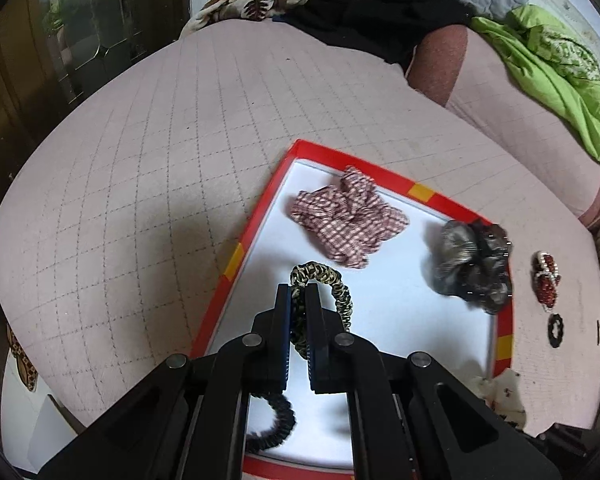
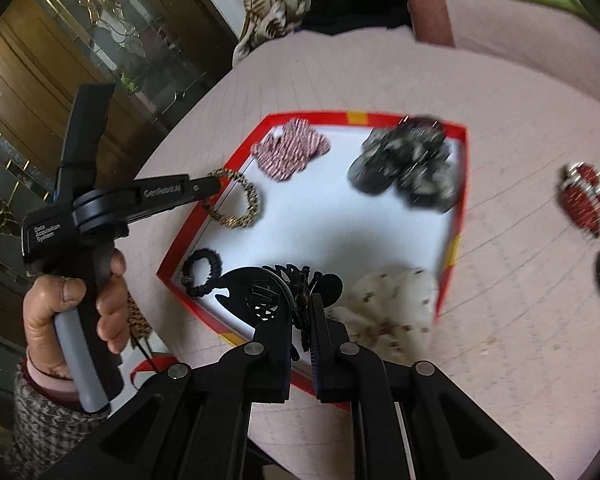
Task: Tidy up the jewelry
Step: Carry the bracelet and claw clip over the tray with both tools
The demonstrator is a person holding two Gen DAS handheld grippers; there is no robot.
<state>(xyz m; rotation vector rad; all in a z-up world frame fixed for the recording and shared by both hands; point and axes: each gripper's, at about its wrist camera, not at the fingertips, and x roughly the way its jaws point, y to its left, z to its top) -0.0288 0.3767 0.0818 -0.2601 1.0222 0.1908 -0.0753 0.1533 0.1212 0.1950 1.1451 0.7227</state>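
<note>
Red-rimmed tray (image 1: pixel 236 258) with a white floor lies on the pink quilted bed cover (image 1: pixel 140 184). My left tongs (image 1: pixel 298 294) are clenched on a leopard-print hair tie (image 1: pixel 332 280) over the tray's 7 o'clock side. My right tongs (image 2: pixel 302 304) are clenched on a black hair clip (image 2: pixel 268 292) above the near edge. Inside the tray: a checked scrunchie (image 1: pixel 348 220) at 12 o'clock, a dark scrunchie (image 1: pixel 472 264) at 3 o'clock, a black hair tie (image 2: pixel 202 276) and a white spotted scrunchie (image 2: pixel 392 304) near 6 o'clock. Off the tray at 3 o'clock lie a red beaded clip (image 1: pixel 546 278) and a small black ring (image 1: pixel 556 330).
</note>
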